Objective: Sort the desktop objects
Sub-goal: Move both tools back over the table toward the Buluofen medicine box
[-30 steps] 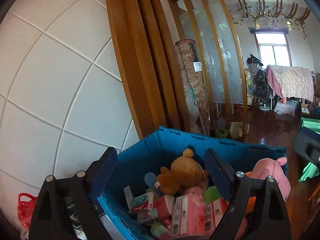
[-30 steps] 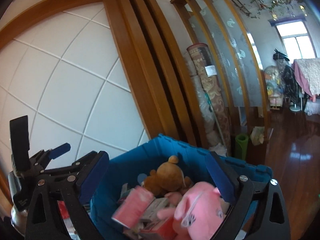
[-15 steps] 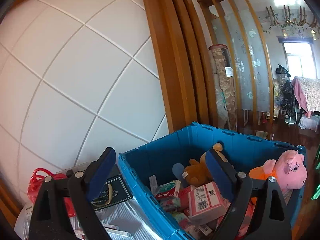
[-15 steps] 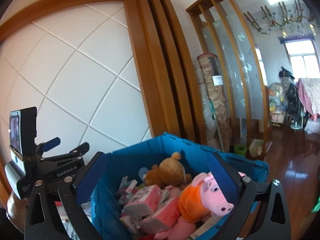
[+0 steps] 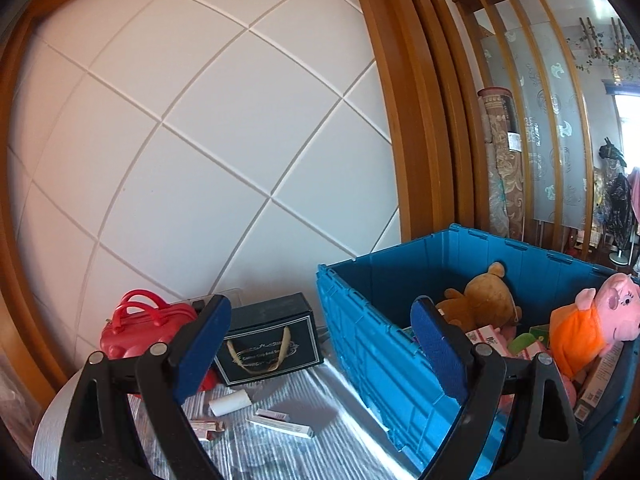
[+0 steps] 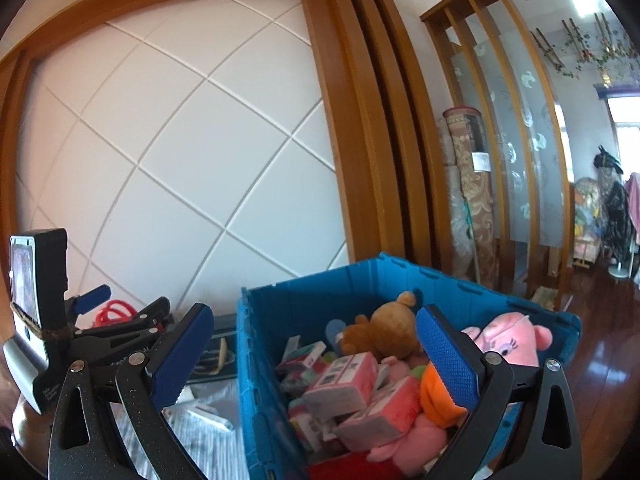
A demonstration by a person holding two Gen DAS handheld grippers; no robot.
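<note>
Far left on the tabletop [image 5: 280, 452]: red handbag [image 5: 140, 330] against the wall, dark gift box [image 5: 272, 338] just beside it. In front of these, a white roll [image 5: 230, 403] and two small flat packs [image 5: 280, 423] lying loose. Left gripper [image 5: 320, 352] above that clutter, jaws wide, nothing between them. Right of the box, blue crate [image 5: 372, 360] with brown teddy bear [image 5: 480, 300], pink cartons [image 6: 344, 384] and pink pig toy [image 5: 600, 320] inside. Right gripper [image 6: 316, 356] over the crate, jaws wide and empty.

One blue crate [image 5: 372, 344]; one brown bear [image 5: 482, 304]; one pink pig [image 5: 592, 324]; one red bag [image 5: 140, 326]; one black box [image 5: 268, 338]
</note>
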